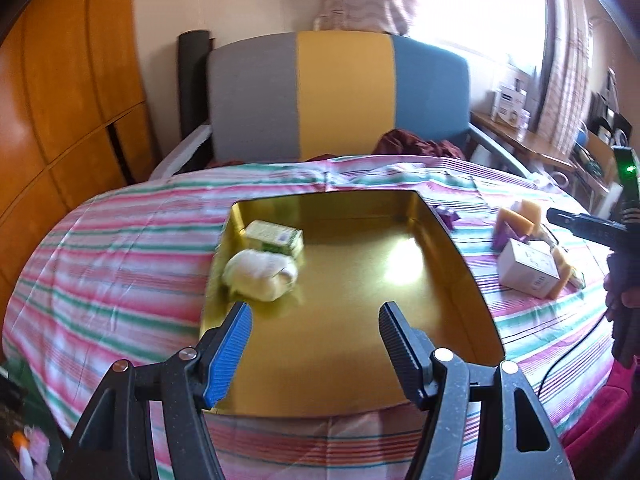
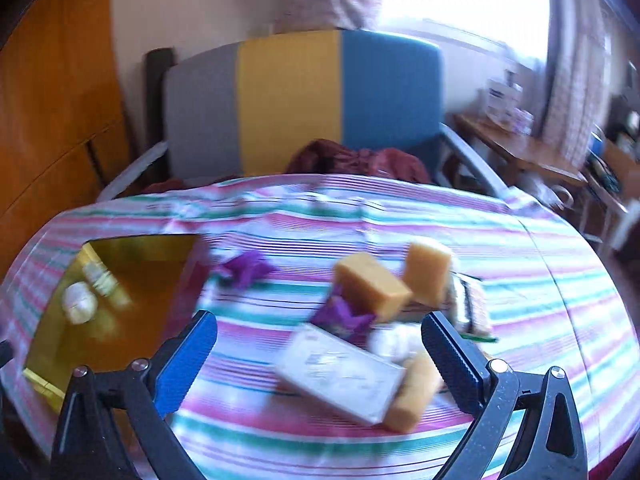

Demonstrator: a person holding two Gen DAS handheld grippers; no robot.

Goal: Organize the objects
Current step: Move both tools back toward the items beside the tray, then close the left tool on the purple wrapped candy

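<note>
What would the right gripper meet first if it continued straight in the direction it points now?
Probably the white box: it lies between the open right gripper fingers and nearest to them. A purple wrapper and orange sponge lie just beyond. The view is blurred, so depth is uncertain.

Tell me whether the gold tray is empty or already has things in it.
Not empty. The gold tray holds a small green-and-white box and a white bundle near its left wall; the rest of its floor is bare.
</note>
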